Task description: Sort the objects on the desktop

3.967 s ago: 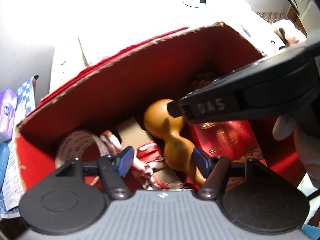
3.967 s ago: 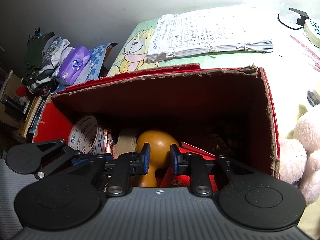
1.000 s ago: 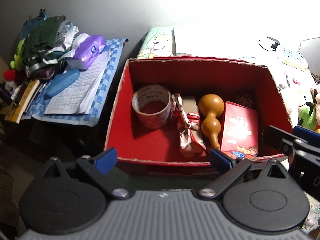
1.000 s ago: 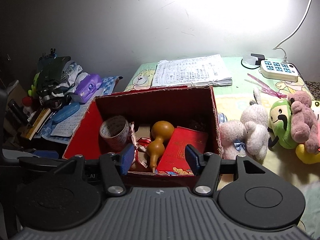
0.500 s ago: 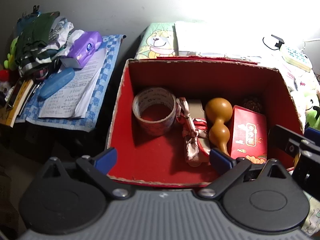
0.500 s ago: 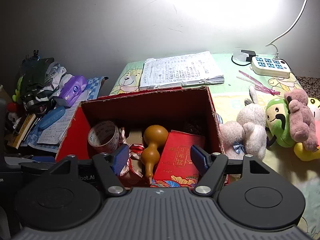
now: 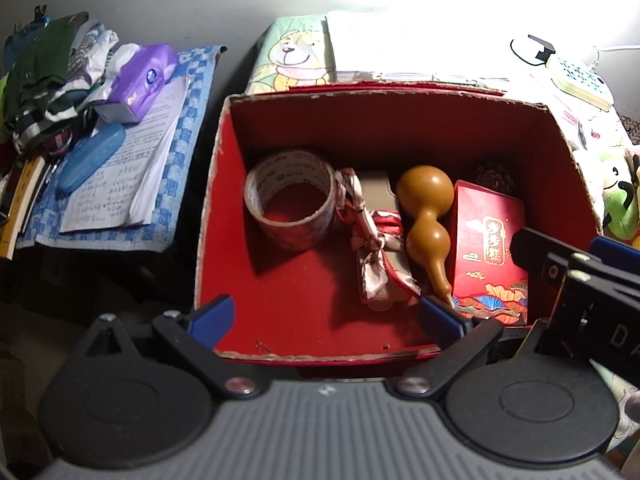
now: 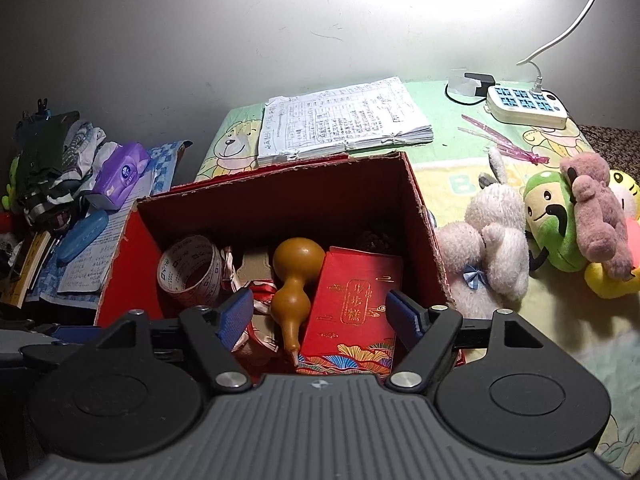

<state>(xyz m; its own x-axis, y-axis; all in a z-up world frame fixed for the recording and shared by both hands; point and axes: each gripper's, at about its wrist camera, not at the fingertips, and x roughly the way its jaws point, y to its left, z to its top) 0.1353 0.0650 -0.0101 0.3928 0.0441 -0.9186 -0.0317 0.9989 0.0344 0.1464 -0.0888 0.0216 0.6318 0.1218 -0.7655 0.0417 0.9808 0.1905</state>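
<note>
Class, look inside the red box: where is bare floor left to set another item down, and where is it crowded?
Bare floor in the red box lies along the near wall, in front of the tape roll. The right half is crowded: ribbon-tied packet, gourd, red envelope box, side by side.

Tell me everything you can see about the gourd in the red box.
The gourd is a smooth, glossy, tan-orange bottle gourd: a large round bulb, a narrow waist, a smaller bulb, then a thin tapering stem. It looks like dried, polished natural shell, with no damage showing. It lies flat on the floor of the red box, big bulb toward the far wall, between the ribbon-tied bundle and the red packet, right against both.
</note>
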